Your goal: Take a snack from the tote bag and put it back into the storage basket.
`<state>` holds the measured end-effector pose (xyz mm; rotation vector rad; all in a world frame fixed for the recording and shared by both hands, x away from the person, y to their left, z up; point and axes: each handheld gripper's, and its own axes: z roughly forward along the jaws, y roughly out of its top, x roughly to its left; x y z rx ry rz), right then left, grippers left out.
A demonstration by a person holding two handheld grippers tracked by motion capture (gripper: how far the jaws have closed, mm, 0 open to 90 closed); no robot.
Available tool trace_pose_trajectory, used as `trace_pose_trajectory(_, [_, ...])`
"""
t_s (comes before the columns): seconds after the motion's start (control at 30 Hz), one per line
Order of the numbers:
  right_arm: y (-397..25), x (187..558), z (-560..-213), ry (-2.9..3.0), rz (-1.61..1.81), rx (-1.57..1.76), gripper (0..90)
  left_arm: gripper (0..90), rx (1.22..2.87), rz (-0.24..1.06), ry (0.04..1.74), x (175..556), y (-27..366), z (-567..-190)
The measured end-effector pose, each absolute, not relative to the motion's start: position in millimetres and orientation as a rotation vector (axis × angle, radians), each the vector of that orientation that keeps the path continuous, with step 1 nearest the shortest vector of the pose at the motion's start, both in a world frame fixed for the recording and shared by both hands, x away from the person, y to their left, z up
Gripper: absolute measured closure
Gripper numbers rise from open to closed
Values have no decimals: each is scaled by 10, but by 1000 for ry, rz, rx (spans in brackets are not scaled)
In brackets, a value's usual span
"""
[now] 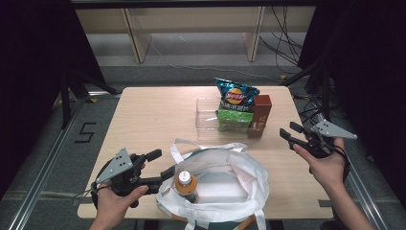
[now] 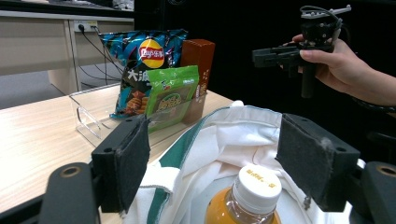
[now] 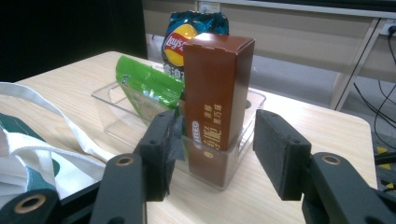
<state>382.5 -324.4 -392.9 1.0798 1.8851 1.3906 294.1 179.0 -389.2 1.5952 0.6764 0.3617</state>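
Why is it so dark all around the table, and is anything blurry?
In the high view, light falls on the table and white bag while the sides stay black. In the left gripper view, the bottle cap and near fingers look a bit soft, and the chip bag is clearer. In the right gripper view, the brown box is sharp and the background soft.

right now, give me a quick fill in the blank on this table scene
1. The bottle with the white cap stands inside the ____.
2. The brown box stands upright in the clear ____.
3. The right gripper has its jaws ____ and points at the brown box.
4. The chips stand behind the ____ packet.

Missing words: bag; tray; open; green
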Motion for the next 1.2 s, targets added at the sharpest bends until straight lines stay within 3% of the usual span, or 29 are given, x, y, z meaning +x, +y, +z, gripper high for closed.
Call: trace_pose_trajectory(1.2, [-3329,3818,-4084,1861,1347,1123,494,268,1642,336,626,2884,1637,-3971])
